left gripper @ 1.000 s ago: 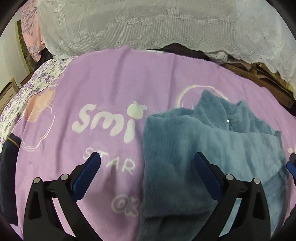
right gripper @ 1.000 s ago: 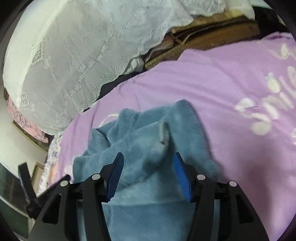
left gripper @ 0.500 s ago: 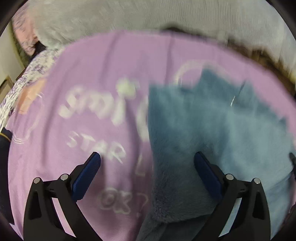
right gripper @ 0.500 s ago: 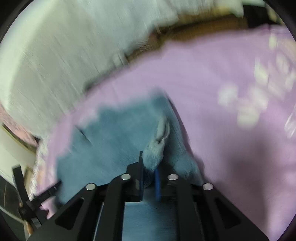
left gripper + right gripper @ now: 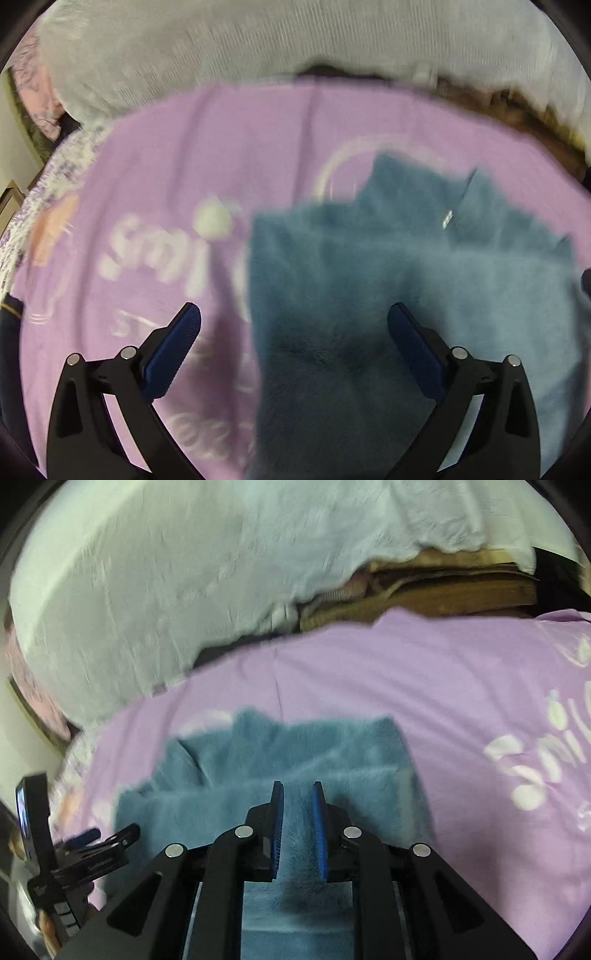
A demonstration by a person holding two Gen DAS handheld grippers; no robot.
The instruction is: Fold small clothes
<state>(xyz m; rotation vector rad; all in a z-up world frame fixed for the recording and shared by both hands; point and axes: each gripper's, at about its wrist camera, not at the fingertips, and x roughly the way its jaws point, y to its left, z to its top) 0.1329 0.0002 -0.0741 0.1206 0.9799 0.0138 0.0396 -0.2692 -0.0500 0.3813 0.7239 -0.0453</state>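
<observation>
The fluffy blue-grey fleece garment (image 5: 280,771) lies partly folded on the purple printed blanket (image 5: 424,686). The right tool (image 5: 298,812) has its jaws narrow and opening a little, with a ridge of the fleece between the blue pads. The left tool (image 5: 293,332) stands wide apart above the garment's edge, holding nothing.

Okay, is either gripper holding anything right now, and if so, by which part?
The right gripper pinches a raised fold of the blue fleece garment, though its jaws are opening. The left gripper holds nothing; its jaws stand wide over the garment's edge.
</observation>
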